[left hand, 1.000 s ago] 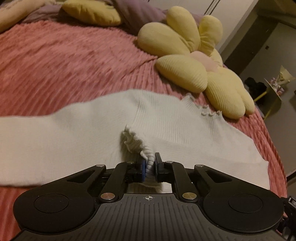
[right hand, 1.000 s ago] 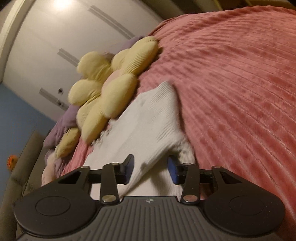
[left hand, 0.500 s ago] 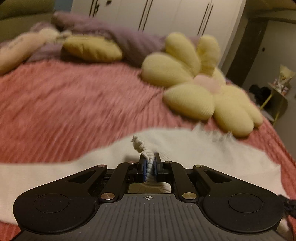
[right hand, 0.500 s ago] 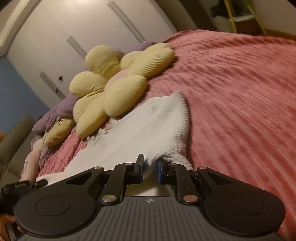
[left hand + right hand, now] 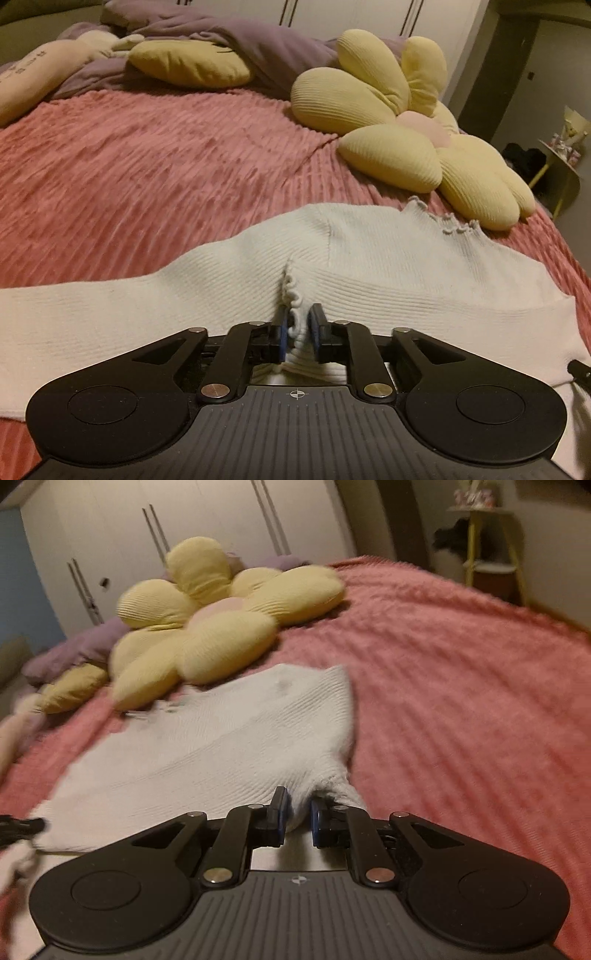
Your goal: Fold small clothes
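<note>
A small white ribbed knit top (image 5: 369,258) with frilly edges lies spread on the pink bedspread (image 5: 147,166). My left gripper (image 5: 297,332) is shut on the frilled hem of the top, at its near edge. The long sleeve runs off to the left. In the right wrist view the same top (image 5: 207,746) lies ahead, and my right gripper (image 5: 295,818) is shut on a bunched fold at its near right corner. The tip of the left gripper shows at the left edge (image 5: 18,829).
A yellow flower-shaped cushion (image 5: 417,140) lies just beyond the top, also in the right wrist view (image 5: 207,627). Purple bedding (image 5: 258,48) and more pillows sit at the back. A yellow side table (image 5: 491,550) stands beyond the bed. Bare bedspread (image 5: 461,701) stretches right.
My right gripper closed from open onto the top's corner. Both grippers moved with the cloth, and the top now lies flatter and farther out on the bed.
</note>
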`<state>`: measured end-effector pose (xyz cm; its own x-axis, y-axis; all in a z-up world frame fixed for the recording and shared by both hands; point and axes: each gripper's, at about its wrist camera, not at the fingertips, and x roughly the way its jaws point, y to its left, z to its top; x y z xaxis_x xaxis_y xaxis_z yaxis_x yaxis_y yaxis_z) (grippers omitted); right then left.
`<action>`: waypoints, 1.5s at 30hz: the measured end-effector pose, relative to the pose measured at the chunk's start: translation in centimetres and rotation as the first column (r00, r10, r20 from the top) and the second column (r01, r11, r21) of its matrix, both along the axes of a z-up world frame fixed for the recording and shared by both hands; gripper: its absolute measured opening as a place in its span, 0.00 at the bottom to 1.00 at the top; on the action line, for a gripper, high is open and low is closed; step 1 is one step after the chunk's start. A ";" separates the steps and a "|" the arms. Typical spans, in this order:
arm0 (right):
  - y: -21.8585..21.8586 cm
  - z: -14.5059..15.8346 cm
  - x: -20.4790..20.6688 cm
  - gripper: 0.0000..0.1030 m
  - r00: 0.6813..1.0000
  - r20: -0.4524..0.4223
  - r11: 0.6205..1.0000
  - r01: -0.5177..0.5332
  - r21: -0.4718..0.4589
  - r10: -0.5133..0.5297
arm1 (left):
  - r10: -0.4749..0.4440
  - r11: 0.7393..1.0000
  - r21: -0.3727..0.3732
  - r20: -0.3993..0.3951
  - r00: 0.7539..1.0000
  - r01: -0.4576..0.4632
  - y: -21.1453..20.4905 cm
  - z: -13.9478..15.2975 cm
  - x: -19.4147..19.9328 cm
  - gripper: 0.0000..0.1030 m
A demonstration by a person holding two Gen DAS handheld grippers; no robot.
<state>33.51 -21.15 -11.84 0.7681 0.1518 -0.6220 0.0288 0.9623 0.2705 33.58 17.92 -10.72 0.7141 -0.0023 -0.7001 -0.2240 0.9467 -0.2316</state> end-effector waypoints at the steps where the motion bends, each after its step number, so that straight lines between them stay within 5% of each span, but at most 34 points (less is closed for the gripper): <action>1: 0.0 -0.1 0.0 0.10 1.000 -0.001 1.000 -0.003 -0.004 0.003 | 0.010 1.000 0.005 -0.003 1.000 -0.010 0.0 0.0 -0.1 0.32; 8: -1.9 2.0 -2.3 0.23 1.000 -0.013 0.998 -0.027 0.059 0.028 | 0.066 0.997 0.026 0.054 0.996 -0.067 0.7 1.8 -1.7 0.58; 13: -0.8 3.4 -2.3 0.24 0.999 0.047 1.000 -0.020 -0.018 0.021 | 0.026 0.999 0.042 0.090 0.996 -0.030 -2.0 2.3 -1.9 0.75; 19: 6.0 1.9 1.5 0.24 0.979 0.040 0.947 -0.185 -0.262 0.202 | -0.037 0.993 0.112 0.033 0.999 0.033 -6.5 0.7 -0.5 0.83; 25: 6.1 -0.4 2.3 0.22 0.984 0.038 0.859 -0.135 -0.493 0.176 | -0.068 0.983 0.175 0.028 0.997 0.062 -7.8 -0.2 -0.1 0.84; 28: 4.1 -0.4 3.2 0.22 0.994 0.035 0.891 -0.081 -0.446 0.108 | -0.061 0.986 0.160 0.024 0.998 0.056 -7.9 -0.5 0.1 0.85; 32: 4.7 -0.3 3.1 0.23 0.993 0.030 0.863 -0.082 -0.498 0.112 | -0.063 0.986 0.160 0.035 0.997 0.056 -7.5 -0.2 -0.4 0.85; 38: 4.4 1.2 1.2 0.23 0.981 0.043 0.917 -0.160 -0.366 0.188 | -0.015 0.992 0.127 0.026 1.000 0.011 -5.9 -0.9 -0.4 0.84; 42: 5.5 0.1 -0.5 0.25 0.968 0.017 0.877 -0.220 -0.427 0.251 | -0.041 0.975 0.219 0.024 0.999 0.034 -6.9 -1.8 -0.3 0.89; 45: 5.9 0.2 -0.8 0.26 0.967 0.002 0.860 -0.225 -0.458 0.254 | -0.008 0.983 0.185 0.017 1.000 0.005 -6.3 -1.0 -0.8 0.92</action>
